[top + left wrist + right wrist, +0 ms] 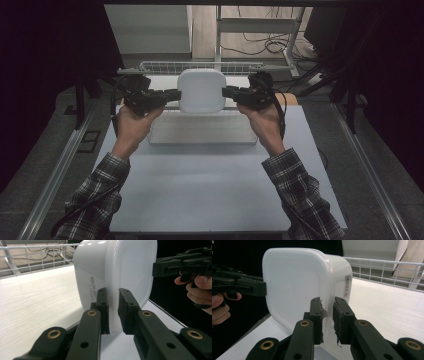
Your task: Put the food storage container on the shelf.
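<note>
A white plastic container with rounded corners hangs above the table, tipped on edge and held from both sides. My left gripper is shut on its left rim; in the left gripper view the jaws pinch the thin rim of the container. My right gripper is shut on the opposite rim, and in the right gripper view its jaws clamp the edge of the container, near a barcode label. Each gripper view shows the other hand's gripper on the far side.
A white wire rack runs along the back edge, just behind the container. Below it lies a pale rectangular board on the grey tabletop. Metal rails flank the table, and cables lie on the floor behind.
</note>
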Motion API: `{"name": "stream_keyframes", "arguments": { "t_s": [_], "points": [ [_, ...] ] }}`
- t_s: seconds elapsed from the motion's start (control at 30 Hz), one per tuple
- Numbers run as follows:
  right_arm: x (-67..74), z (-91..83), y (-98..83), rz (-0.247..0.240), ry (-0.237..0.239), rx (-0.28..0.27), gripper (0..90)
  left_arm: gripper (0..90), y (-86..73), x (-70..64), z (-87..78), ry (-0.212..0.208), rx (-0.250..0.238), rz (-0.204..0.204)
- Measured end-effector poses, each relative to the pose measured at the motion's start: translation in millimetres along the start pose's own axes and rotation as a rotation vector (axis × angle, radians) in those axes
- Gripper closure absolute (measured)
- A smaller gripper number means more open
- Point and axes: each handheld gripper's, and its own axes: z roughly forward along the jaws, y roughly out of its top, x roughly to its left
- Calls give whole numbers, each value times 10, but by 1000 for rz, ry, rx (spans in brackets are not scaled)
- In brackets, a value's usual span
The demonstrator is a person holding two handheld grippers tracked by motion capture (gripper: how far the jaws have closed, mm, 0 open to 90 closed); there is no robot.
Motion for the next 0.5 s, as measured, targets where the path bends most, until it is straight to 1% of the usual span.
{"name": "stream_keyframes", "arguments": {
  "t_s": [0.1,0.27,0.43,0.5],
  "points": [
    [-51,61,54,10,-7,17,772,796,28,61,56,0,5,-25],
    [-114,162,103,35,-19,43,768,788,48,134,125,7,21,-43],
    [-124,218,114,43,-30,57,759,780,45,192,159,3,27,-61],
    [-127,227,115,46,-31,58,758,776,50,210,165,-8,21,-66]
  ]
}}
